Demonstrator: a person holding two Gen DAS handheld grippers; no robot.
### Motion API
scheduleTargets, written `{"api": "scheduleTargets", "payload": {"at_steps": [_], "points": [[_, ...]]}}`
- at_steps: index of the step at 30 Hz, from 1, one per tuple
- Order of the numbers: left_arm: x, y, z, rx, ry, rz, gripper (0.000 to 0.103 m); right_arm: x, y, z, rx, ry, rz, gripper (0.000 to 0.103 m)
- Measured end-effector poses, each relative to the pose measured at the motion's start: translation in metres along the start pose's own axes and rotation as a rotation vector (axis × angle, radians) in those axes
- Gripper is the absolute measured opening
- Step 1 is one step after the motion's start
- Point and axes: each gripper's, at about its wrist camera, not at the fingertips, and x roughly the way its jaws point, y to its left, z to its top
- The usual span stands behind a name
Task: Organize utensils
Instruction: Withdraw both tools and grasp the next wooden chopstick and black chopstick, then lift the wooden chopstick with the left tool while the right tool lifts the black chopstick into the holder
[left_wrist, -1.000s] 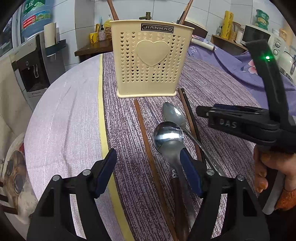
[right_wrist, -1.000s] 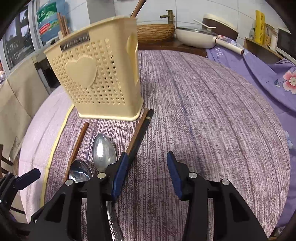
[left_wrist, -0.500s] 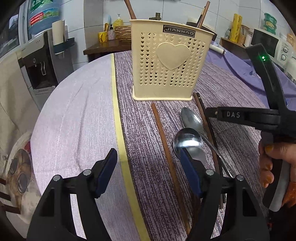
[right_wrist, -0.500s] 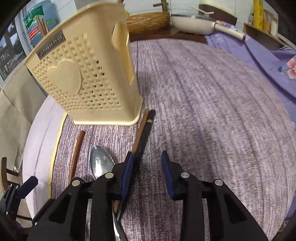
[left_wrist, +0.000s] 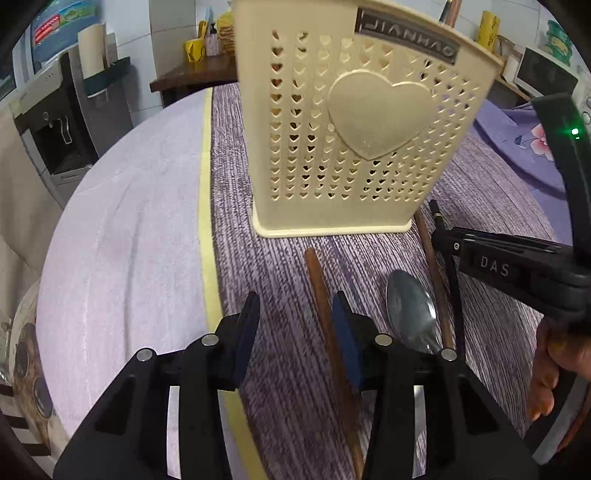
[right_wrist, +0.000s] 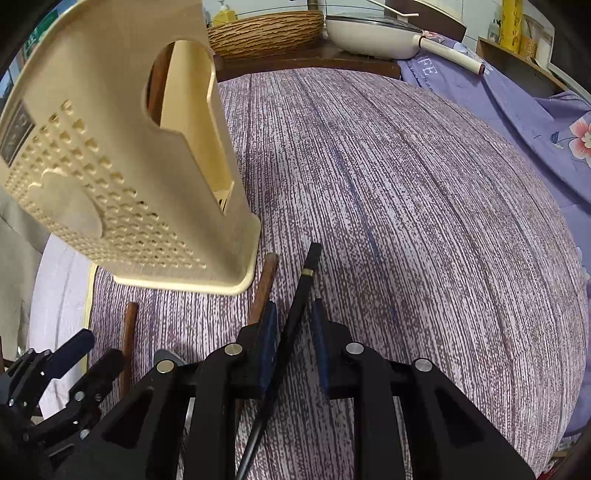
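A purple striped tablecloth (right_wrist: 424, 206) fills the middle of both views, with a pale lilac cloth (left_wrist: 122, 236) left of its yellow edge. Upper left of the left view stands a water dispenser (left_wrist: 55, 125). Along the top of the right view – a woven basket (right_wrist: 264, 31) and a white pan (right_wrist: 373, 33); a floral purple sheet (right_wrist: 528, 110) lies at upper right.

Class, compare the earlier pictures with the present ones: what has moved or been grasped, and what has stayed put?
Both grippers moved toward the holder, jaws closing. The right gripper now straddles the black chopstick; the left gripper nears a brown chopstick. Holder, spoon and chopsticks lie unmoved.
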Motion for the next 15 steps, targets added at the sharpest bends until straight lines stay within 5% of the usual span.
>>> {"api": "scheduleTargets", "payload": {"at_steps": [15], "points": [[0.024, -0.019, 0.021, 0.04, -0.002, 0.066, 0.009, 0.004, -0.003, 0.004, 0.057, -0.067, -0.016, 0.01]]}}
